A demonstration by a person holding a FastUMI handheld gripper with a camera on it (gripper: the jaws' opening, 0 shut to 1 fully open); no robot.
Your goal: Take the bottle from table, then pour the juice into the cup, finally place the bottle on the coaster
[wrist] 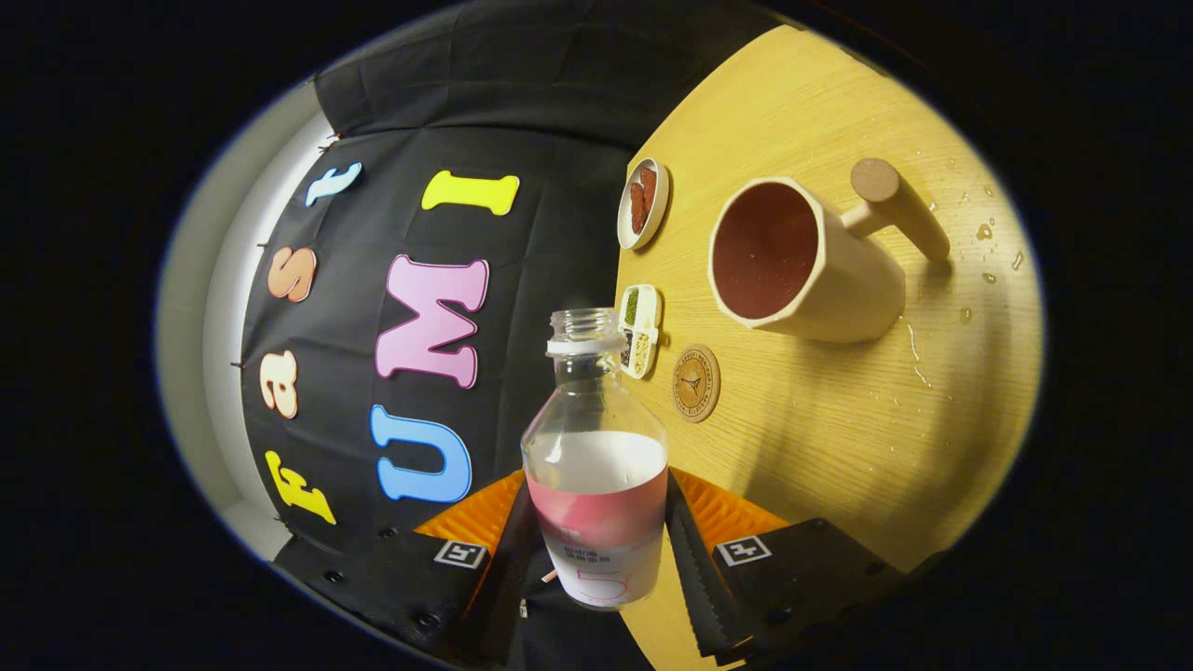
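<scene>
My gripper [596, 550] is shut on a clear uncapped bottle [596, 447], and the whole view is rolled sideways. The bottle sits between my fingers [697, 559] with pink juice [598, 513] in its lower part and its open mouth pointing away from me. Beyond the bottle stands a cream cup [802, 266] with a wooden peg handle, holding reddish juice. A round brown coaster [696, 383] lies on the wooden table [839, 447] between the bottle's neck and the cup.
Two small dishes sit near the table's edge by the booth wall: a round one with red pieces [643, 202] and a rectangular one with green and yellow bits [639, 330]. Drops of spilled liquid [983, 233] dot the table past the cup's handle.
</scene>
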